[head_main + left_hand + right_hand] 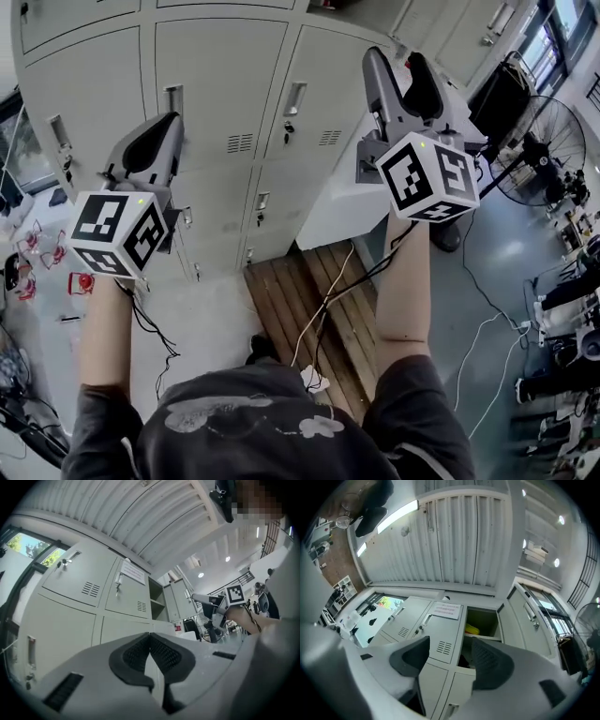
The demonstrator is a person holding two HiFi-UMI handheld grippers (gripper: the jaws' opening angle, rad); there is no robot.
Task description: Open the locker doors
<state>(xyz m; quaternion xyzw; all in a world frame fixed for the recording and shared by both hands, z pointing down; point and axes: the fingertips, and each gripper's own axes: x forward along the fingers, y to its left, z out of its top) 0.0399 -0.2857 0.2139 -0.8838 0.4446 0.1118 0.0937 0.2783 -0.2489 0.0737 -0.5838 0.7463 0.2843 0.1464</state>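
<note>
The lockers (225,103) stand just ahead with one upper compartment (482,623) already open and the doors (440,632) beside it shut, so most of the job looks undone; left gripper (150,638) fingers together, right gripper (450,651) fingers apart, both empty.

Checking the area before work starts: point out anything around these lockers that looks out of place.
One upper compartment stands open while the neighbouring doors are shut, and something yellow lies inside it. Loose cables also trail across the wooden boards, a possible trip hazard.
</note>
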